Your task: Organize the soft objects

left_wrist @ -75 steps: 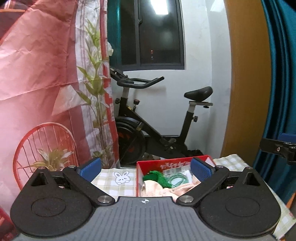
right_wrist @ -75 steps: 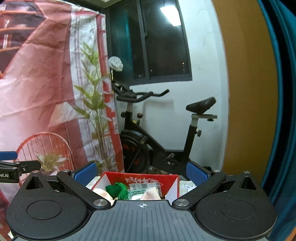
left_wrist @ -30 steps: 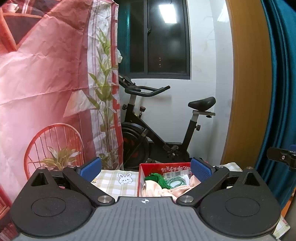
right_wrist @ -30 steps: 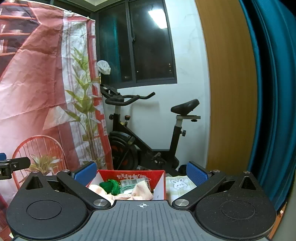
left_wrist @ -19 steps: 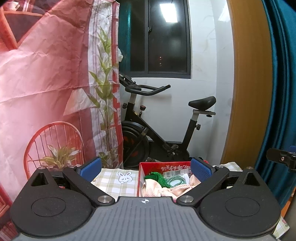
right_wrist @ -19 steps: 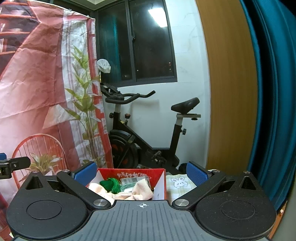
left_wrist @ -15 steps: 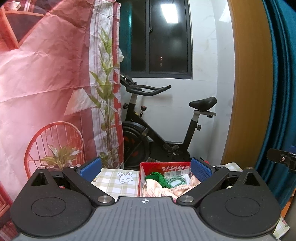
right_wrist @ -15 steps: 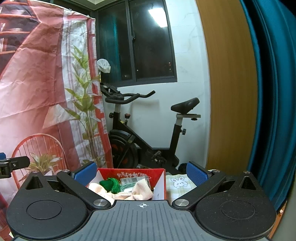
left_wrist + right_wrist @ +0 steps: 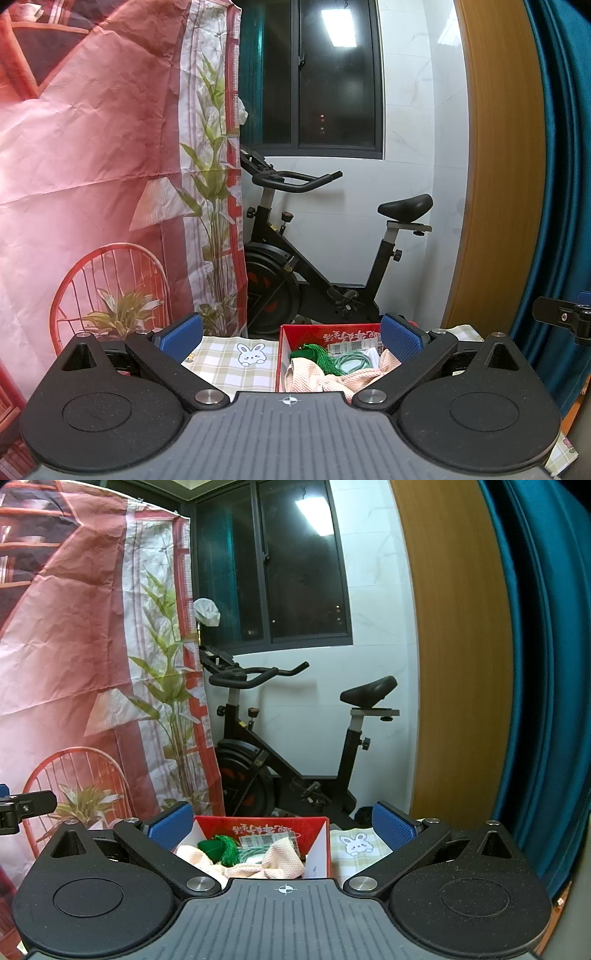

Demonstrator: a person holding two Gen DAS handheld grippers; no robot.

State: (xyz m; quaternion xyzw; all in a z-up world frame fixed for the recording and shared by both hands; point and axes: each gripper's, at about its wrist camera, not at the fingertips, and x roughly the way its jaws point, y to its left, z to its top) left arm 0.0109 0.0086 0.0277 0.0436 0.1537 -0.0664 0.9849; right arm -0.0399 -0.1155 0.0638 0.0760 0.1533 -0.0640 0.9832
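Note:
A red box [image 9: 317, 331] stands on a checked cloth with a rabbit print [image 9: 236, 360]. It holds a peach towel [image 9: 314, 378], a green tassel [image 9: 314, 352] and a green cord [image 9: 351, 363]. My left gripper [image 9: 291, 338] is open and empty, held above and short of the box. The box also shows in the right wrist view [image 9: 266, 827], with the towel [image 9: 273, 860] and tassel [image 9: 221, 845] inside. My right gripper [image 9: 282, 823] is open and empty, above and short of the box.
An exercise bike [image 9: 325, 266] stands behind the table by a white wall. A pink printed backdrop [image 9: 92, 184] hangs at the left. A wooden panel [image 9: 498, 166] and a teal curtain [image 9: 561, 166] are at the right. The other gripper's tip [image 9: 561, 319] shows at the right edge.
Both grippers have risen and tilted slightly since 2.5 s ago, so the box sits lower in view. In the last half second almost nothing has moved.

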